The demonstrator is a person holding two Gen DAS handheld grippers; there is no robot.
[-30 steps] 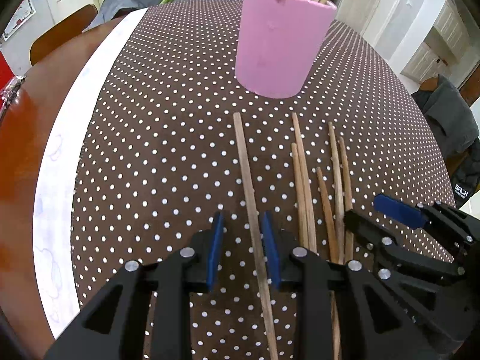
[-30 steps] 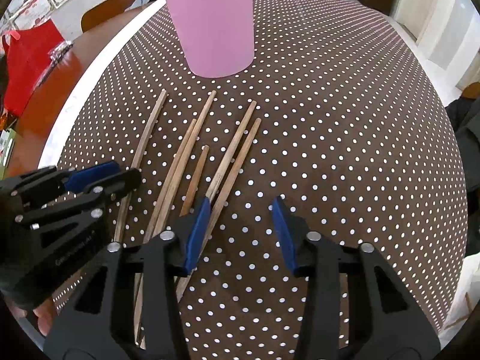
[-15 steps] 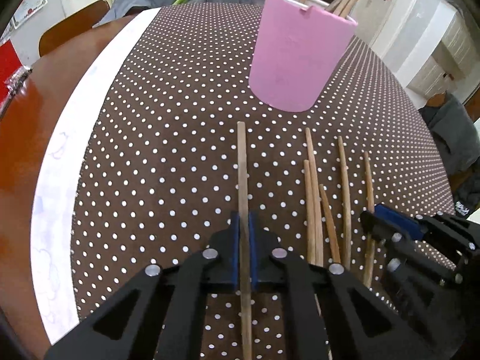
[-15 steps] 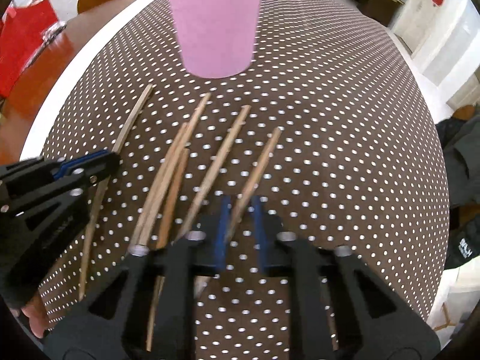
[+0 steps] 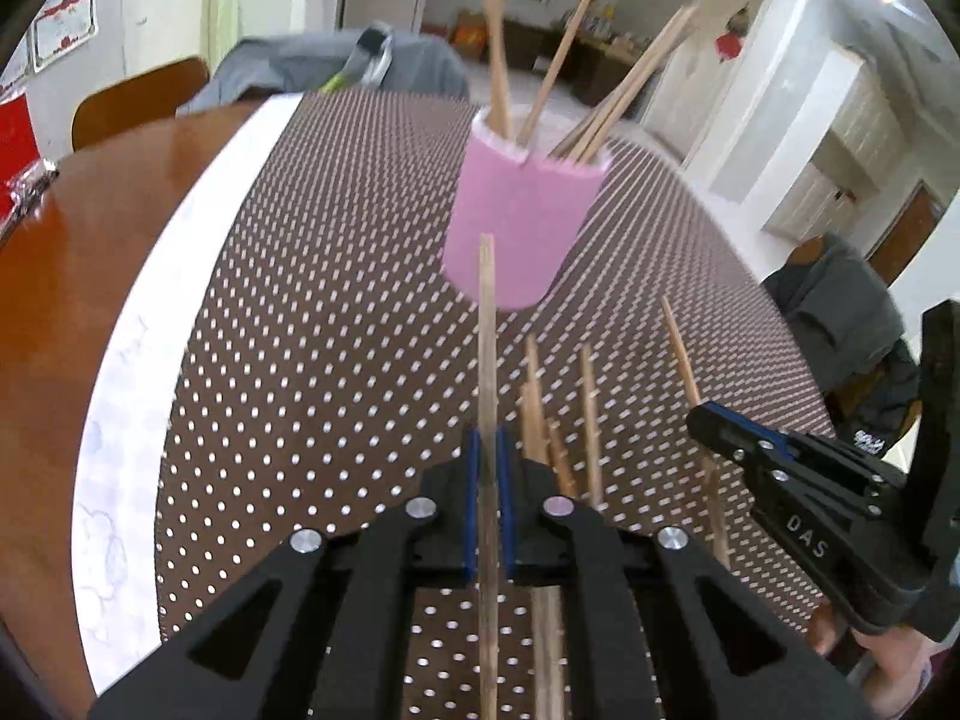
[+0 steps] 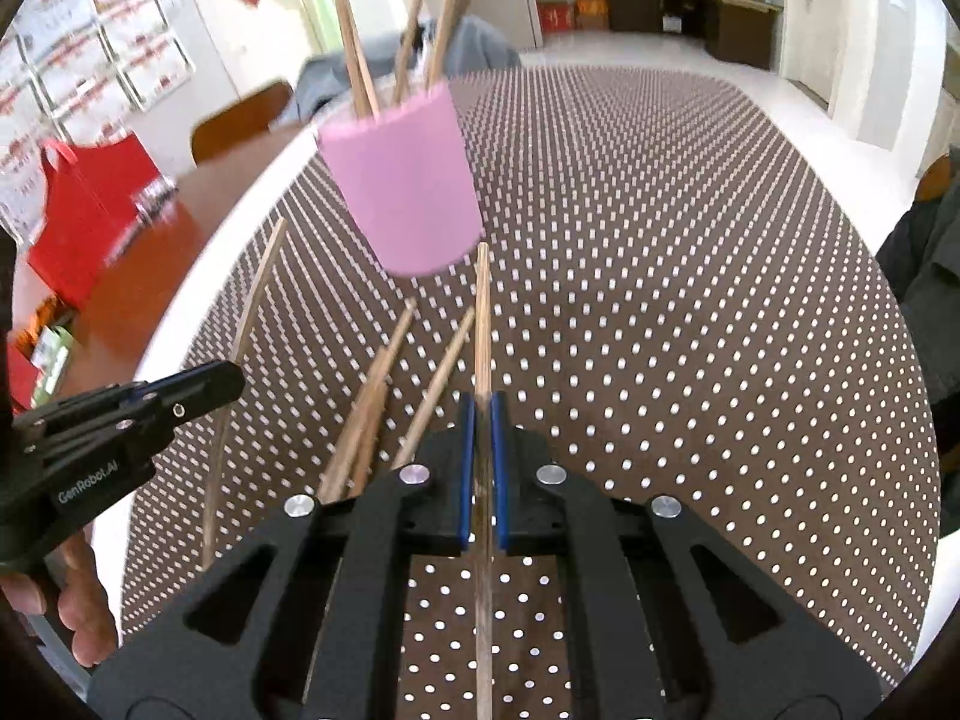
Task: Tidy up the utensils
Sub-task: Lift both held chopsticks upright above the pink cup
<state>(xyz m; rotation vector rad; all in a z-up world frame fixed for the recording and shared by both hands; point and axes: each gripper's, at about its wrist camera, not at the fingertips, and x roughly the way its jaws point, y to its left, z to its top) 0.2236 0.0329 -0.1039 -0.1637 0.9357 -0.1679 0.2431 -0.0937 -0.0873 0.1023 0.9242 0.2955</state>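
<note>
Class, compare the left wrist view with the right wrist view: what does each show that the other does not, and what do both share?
Only the left wrist view shows the dark jacket on a chair at right. Only the right wrist view shows the red bag on bare wood. Both show the pink cup holding chopsticks, the dotted tablecloth, loose chopsticks, and both tongs, left and right, each clamping one chopstick.

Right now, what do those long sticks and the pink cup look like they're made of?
The sticks look like bare, unvarnished wood or bamboo: pale tan, matte, faintly grained. The pink cup has a smooth, even, matte wall with a white inside, perhaps plastic or glazed ceramic; the blur leaves that open.
</note>
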